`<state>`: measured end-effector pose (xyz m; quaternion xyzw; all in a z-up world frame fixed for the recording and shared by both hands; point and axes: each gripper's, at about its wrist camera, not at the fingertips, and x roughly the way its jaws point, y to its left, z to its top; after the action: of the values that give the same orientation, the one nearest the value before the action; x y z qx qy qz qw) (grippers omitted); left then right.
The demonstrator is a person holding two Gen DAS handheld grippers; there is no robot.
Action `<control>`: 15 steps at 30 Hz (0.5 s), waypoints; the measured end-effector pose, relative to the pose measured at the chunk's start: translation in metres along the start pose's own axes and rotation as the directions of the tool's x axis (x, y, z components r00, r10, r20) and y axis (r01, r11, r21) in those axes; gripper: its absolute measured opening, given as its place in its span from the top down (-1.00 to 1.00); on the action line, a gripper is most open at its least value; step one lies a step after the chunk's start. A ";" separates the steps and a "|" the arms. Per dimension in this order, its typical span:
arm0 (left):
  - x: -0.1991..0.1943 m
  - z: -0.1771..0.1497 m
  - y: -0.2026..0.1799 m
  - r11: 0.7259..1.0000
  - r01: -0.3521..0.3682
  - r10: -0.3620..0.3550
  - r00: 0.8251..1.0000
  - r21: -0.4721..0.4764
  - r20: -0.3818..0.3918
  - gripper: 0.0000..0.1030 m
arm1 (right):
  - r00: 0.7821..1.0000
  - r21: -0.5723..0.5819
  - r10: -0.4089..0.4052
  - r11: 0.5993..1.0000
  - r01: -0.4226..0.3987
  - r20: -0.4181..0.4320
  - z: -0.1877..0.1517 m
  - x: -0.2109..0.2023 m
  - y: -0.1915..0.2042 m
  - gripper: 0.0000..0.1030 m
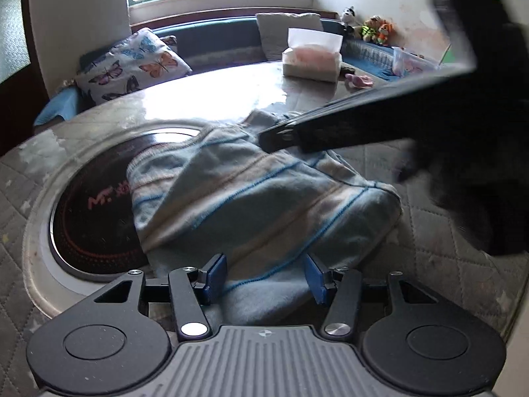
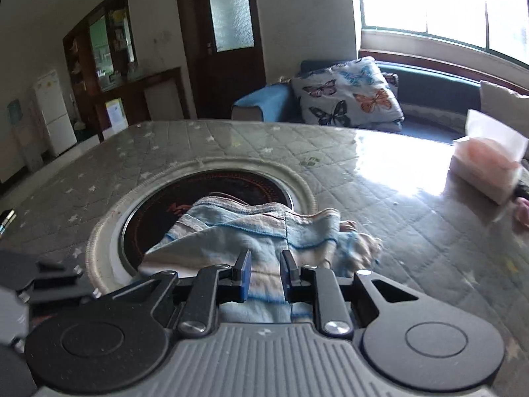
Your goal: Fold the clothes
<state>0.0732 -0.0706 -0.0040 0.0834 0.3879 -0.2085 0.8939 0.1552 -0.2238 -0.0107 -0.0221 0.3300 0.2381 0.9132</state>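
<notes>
Left wrist: left gripper (image 1: 266, 276) fingers apart, straddling the near edge of a fuzzy pale-blue striped garment (image 1: 264, 195), folded, lying on the quilted tabletop (image 1: 439, 231) half over a round black glass hob (image 1: 92, 218).

Right wrist: right gripper (image 2: 264, 276) blue-padded fingers narrowly apart around a fabric fold; real clamp unclear.

Garment (image 1: 264, 198), frame centre: pale blue w/ beige bands & thin bright-blue stripes. Table cover (image 1: 446, 231), lower right: grey, quilted diamond pattern w/ small pale stars; round insert (image 1: 92, 218) at left is black w/ red ring markings & pink lettering. Pillow (image 1: 132, 66), upper left: white w/ orange, blue & purple butterflies; gripper pads (image 1: 216, 269) blue, bodies black & grey.
</notes>
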 end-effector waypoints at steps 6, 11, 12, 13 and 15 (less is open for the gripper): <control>-0.019 0.019 0.034 0.999 0.002 0.003 0.997 -0.053 0.081 0.05 | 0.998 0.037 -0.037 0.999 0.039 -0.045 -0.006 0.021 -0.023 0.72; -0.001 0.044 0.069 0.992 -0.116 0.120 0.987 -0.039 0.108 0.51 | 0.997 0.043 -0.058 0.997 0.060 -0.052 -0.010 0.026 -0.027 0.71; 0.005 0.047 0.074 0.992 -0.124 0.126 0.987 -0.023 0.103 0.51 | 0.997 0.038 -0.062 0.997 0.064 -0.051 -0.010 0.026 -0.025 0.70; 0.011 0.049 0.078 0.992 -0.130 0.129 0.987 -0.004 0.097 0.51 | 0.997 0.036 -0.064 0.997 0.066 -0.050 -0.011 0.026 -0.024 0.70; 0.024 0.051 0.082 0.991 -0.124 0.120 0.990 0.049 0.080 0.51 | 0.997 0.034 -0.067 0.997 0.068 -0.049 -0.011 0.025 -0.023 0.69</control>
<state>0.1572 -0.0203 0.0127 0.1231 0.3414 -0.1671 0.9167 0.1761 -0.2359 -0.0372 -0.0228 0.3551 0.2005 0.9128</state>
